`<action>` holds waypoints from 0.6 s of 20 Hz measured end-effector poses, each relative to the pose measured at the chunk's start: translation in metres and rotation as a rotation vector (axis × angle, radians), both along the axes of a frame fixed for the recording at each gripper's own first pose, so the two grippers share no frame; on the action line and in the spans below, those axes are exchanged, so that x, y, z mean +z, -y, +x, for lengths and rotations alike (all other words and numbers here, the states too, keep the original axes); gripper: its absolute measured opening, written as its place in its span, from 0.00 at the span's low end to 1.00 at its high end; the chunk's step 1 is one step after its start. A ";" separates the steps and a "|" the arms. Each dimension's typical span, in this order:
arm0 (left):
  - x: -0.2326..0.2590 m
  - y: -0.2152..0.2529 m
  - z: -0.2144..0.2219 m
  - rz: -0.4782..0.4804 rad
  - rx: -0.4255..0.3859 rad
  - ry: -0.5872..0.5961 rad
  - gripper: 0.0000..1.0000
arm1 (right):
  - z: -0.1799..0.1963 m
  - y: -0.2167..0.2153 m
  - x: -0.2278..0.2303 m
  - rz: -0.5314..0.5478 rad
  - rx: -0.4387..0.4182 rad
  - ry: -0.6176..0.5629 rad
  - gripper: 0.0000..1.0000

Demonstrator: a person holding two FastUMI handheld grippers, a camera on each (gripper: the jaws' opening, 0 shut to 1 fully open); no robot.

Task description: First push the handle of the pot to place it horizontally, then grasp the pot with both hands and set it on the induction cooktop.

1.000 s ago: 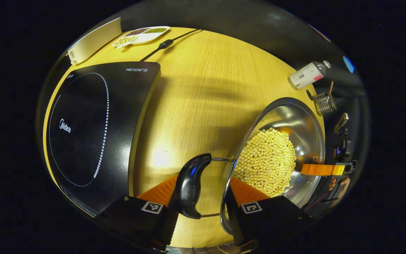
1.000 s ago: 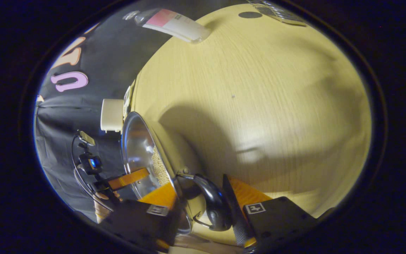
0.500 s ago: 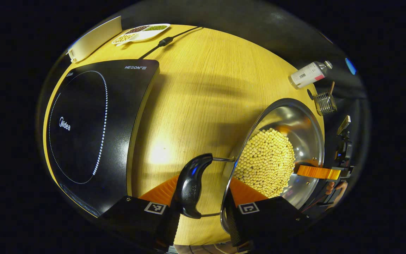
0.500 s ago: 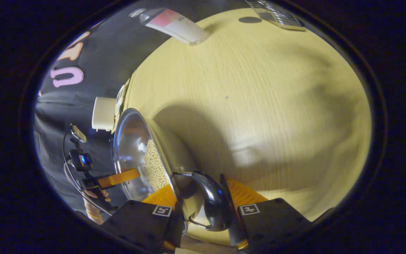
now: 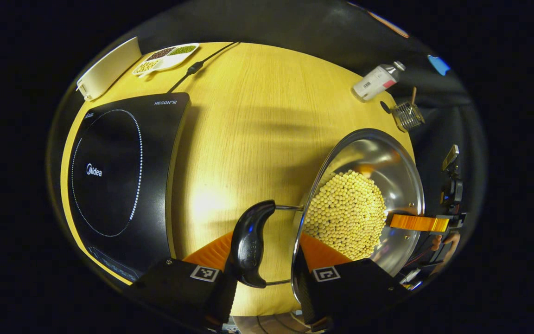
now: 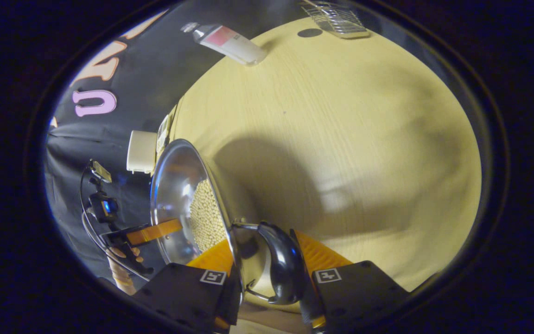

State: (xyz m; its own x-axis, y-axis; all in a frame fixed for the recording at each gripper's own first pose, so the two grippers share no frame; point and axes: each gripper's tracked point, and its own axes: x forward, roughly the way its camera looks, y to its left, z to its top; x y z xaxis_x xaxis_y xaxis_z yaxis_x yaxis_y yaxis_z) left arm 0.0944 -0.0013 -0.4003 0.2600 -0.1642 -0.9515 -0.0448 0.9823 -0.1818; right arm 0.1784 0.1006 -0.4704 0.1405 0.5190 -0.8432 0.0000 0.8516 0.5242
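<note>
A steel pot [image 5: 378, 160] holding soybeans [image 5: 346, 213] hangs between both grippers, and its shadow falls on the wooden table [image 5: 257, 116]. My left gripper [image 5: 264, 253] is shut on the pot's black side handle [image 5: 248, 243], one finger outside the handle and the other inside the rim. My right gripper [image 6: 267, 262] is shut the same way on the opposite handle [image 6: 283, 269]; its orange finger [image 5: 417, 222] shows at the far rim in the left gripper view. The black induction cooktop [image 5: 118, 176] lies to the left in that view, apart from the pot.
Behind the cooktop are a white box [image 5: 107, 69], a divided dish of beans [image 5: 165, 55] and the power cord [image 5: 197, 67]. A bottle [image 5: 376, 81] lies on its side and a wire basket [image 5: 406, 116] stands at the far right edge.
Both grippers have kept their hold on the handles. The views have shifted a little with the pot: in the left gripper view the bottle and basket slid leftward and the cooktop sits slightly nearer.
</note>
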 end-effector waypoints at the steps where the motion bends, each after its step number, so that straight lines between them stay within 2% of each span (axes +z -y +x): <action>1: 0.003 -0.002 -0.003 0.000 -0.010 -0.004 0.59 | -0.009 0.005 0.005 -0.001 -0.011 -0.001 0.48; 6: 0.025 -0.018 -0.022 0.004 -0.072 0.002 0.59 | -0.049 -0.005 0.026 0.006 -0.067 -0.004 0.48; 7: 0.029 -0.025 -0.024 0.004 -0.083 0.011 0.61 | -0.056 -0.011 0.029 0.007 -0.080 -0.001 0.48; 9: 0.038 -0.042 -0.027 -0.001 -0.104 0.031 0.59 | -0.070 -0.028 0.036 0.007 -0.104 0.010 0.48; 10: 0.042 -0.051 -0.029 -0.005 -0.115 0.036 0.59 | -0.077 -0.038 0.039 0.004 -0.113 0.019 0.54; 11: 0.047 -0.061 -0.031 -0.008 -0.126 0.039 0.57 | -0.084 -0.049 0.043 0.000 -0.124 0.025 0.54; 12: 0.048 -0.072 -0.032 -0.015 -0.136 0.044 0.59 | -0.088 -0.060 0.046 -0.005 -0.134 0.035 0.54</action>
State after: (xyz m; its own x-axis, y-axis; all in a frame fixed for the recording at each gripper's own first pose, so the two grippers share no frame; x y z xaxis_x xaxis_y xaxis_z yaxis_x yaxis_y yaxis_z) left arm 0.0625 0.0710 -0.3525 0.2758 -0.2146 -0.9370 0.0972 0.9760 -0.1949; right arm 0.0899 0.1604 -0.4245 0.2378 0.4893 -0.8391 0.0957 0.8478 0.5215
